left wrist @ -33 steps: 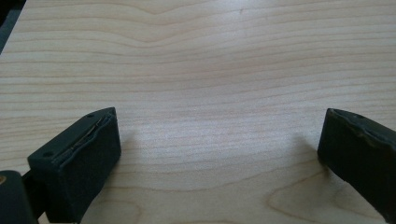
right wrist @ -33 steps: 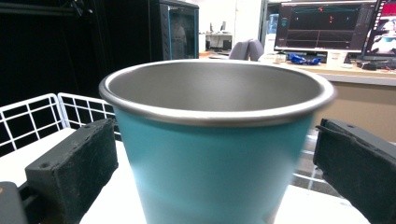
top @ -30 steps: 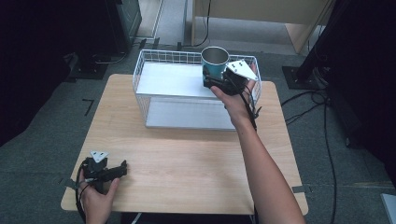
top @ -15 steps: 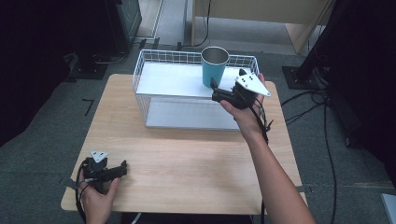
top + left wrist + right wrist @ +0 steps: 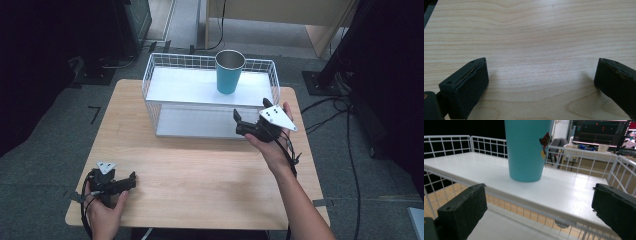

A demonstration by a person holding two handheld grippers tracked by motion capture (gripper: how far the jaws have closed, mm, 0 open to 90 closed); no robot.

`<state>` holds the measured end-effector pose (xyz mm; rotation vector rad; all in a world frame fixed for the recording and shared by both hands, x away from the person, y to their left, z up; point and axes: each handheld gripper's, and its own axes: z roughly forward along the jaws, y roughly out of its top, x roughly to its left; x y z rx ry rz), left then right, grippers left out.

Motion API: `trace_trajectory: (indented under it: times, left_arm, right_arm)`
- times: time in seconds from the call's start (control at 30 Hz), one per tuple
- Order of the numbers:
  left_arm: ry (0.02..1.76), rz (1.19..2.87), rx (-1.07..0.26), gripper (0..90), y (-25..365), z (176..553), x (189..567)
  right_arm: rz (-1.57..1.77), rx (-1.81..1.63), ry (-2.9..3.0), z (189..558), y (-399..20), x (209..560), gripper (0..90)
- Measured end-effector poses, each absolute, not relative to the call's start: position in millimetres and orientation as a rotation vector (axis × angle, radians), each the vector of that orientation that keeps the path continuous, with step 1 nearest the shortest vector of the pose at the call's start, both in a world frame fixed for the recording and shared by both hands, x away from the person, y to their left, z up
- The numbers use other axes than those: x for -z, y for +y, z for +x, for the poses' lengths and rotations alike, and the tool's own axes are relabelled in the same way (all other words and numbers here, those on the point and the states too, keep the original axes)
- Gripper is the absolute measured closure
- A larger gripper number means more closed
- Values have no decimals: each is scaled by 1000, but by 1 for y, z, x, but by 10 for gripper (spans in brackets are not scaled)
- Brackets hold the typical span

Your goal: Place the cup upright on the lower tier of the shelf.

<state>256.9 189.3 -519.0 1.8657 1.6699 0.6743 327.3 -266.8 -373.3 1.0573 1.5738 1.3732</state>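
No legible text on the teal cup or the monitors behind it

The teal cup (image 5: 527,147) carries a small red-and-yellow sticker, its design too small to read; the monitors (image 5: 599,131) show coloured readouts too blurred to make out.

Grey carpet floor (image 5: 45,150); light wooden table (image 5: 200,175); wooden cabinet (image 5: 280,15) behind; dark surroundings; monitors (image 5: 599,131) glowing.

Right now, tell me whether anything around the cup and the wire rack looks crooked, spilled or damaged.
Nothing stands out. The teal cup stands upright on the top shelf of the white wire rack, with no spill around it. The rack sits square on the table. The right gripper is open and clear of the cup; the left gripper rests open near the table's front corner.
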Motion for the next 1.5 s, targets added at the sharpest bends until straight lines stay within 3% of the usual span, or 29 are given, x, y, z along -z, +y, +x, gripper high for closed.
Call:
trace_trajectory:
  times: [0.6,1.5]
  left_arm:
    - [1670,1866,-673,0,189,257,519]
    - [1670,1865,-673,0,189,257,519]
  right_arm:
    - [1170,-1333,1607,274,-303,431,0]
    - [1392,-1168,1612,231,-383,494,0]
